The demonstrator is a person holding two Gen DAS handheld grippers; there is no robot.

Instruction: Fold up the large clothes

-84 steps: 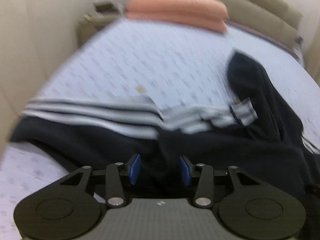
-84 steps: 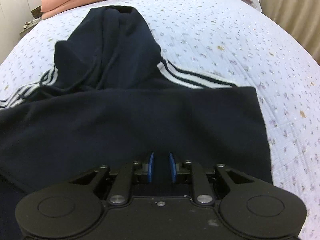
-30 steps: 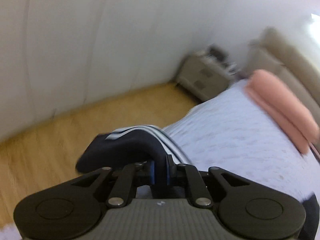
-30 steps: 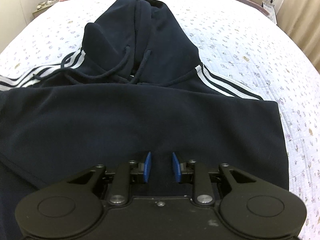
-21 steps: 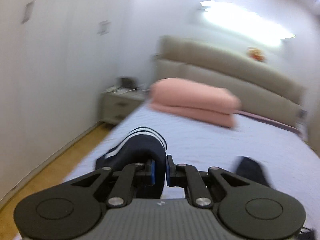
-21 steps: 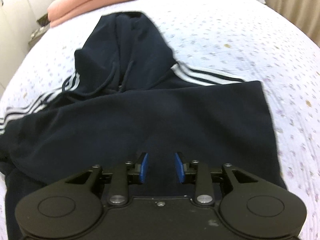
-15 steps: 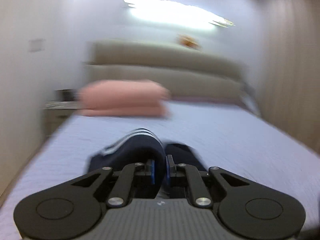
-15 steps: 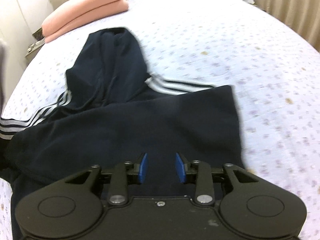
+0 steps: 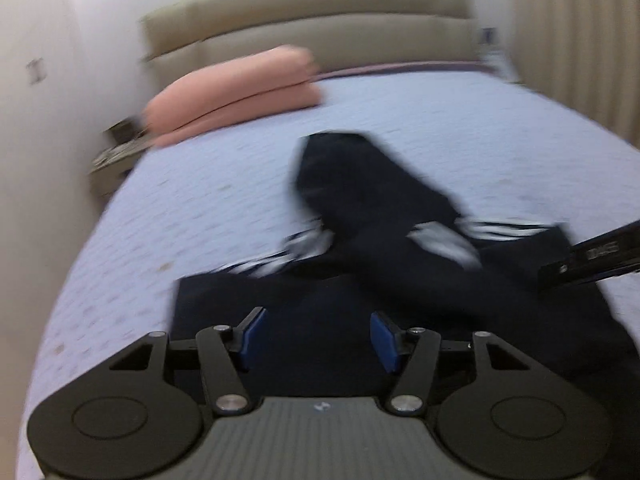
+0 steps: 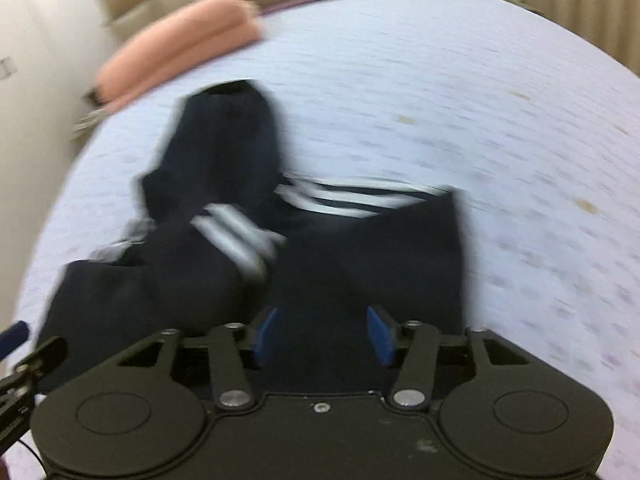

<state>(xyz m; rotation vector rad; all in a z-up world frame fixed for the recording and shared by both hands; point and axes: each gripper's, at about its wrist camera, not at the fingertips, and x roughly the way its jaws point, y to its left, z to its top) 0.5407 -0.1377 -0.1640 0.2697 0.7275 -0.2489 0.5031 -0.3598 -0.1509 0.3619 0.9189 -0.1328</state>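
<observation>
Left gripper [image 9: 316, 338]: jaws have just been opening and now stand spread, nothing between the blue pads. Half a second back they pinched the striped sleeve [image 10: 236, 236]; that sleeve now lies dropped across the chest of the hoodie [image 9: 360, 292], cuff end toward the middle. Right gripper [image 10: 324, 336]: jaws also just opened, spread wide over the dark cloth, holding nothing.

Reading: one sleeve fold-in looks done. The other sleeve appears already tucked, its stripes [image 10: 352, 196] running along the shoulder line. Body fold and hood [image 9: 344, 168] probably remain.

Hoodie lies flat, front up, in the middle of the bed [image 9: 200, 184], hem toward both grippers, hood pointing at the headboard. Material: thick, soft navy fleece, matte, with white stripes on the sleeves. Bed cover is pale lilac, quilted, small speckled print. Folded pink blanket [image 9: 236, 92] sits near the headboard, well apart. Both views are blurred.
</observation>
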